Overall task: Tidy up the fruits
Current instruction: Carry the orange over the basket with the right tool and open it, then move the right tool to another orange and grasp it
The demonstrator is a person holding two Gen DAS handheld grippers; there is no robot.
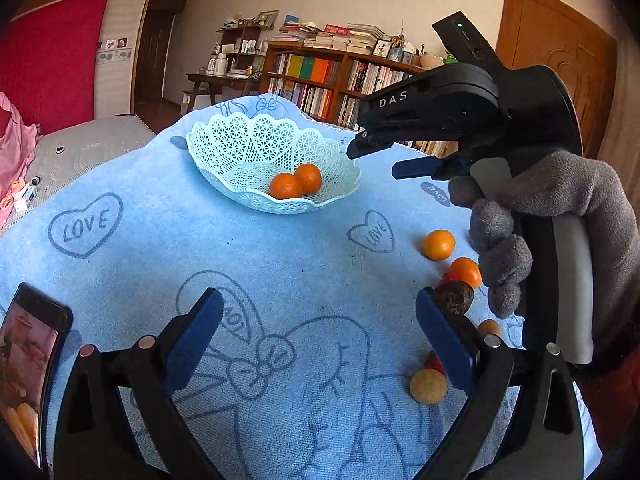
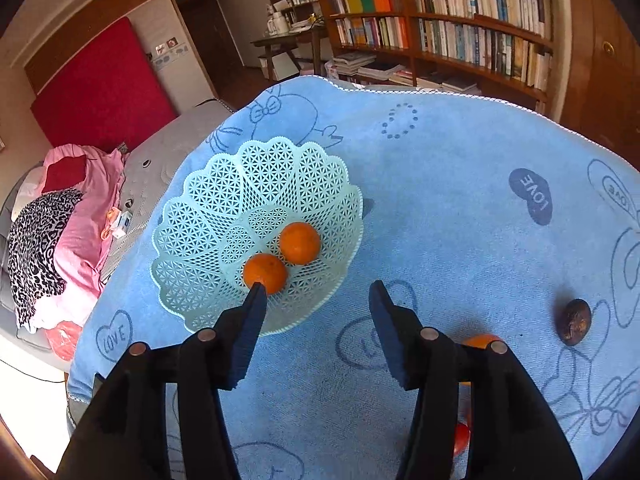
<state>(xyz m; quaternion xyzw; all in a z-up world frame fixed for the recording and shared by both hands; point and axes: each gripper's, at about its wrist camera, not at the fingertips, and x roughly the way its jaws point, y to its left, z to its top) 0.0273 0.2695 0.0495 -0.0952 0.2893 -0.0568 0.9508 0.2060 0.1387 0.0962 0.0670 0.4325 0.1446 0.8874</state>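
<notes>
- Oranges: 2 small round orange fruits (image 2: 280, 256) lie touching in the pale mint lattice plastic basket (image 2: 200, 240), just ahead of the right gripper (image 2: 316, 292) fingers.
- Right fingers gape wide, holding nothing, above the blue towel-covered counter (image 2: 440, 200).
- Left gripper (image 1: 320, 308) fingers also spread wide, empty.
- 2 more oranges (image 1: 439, 245) and a dark brown wrinkled fruit (image 1: 454, 298) sit beside the left gripper's right finger.

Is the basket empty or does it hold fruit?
Not empty: the basket holds two oranges side by side at its bottom; the rest is bare.
</notes>
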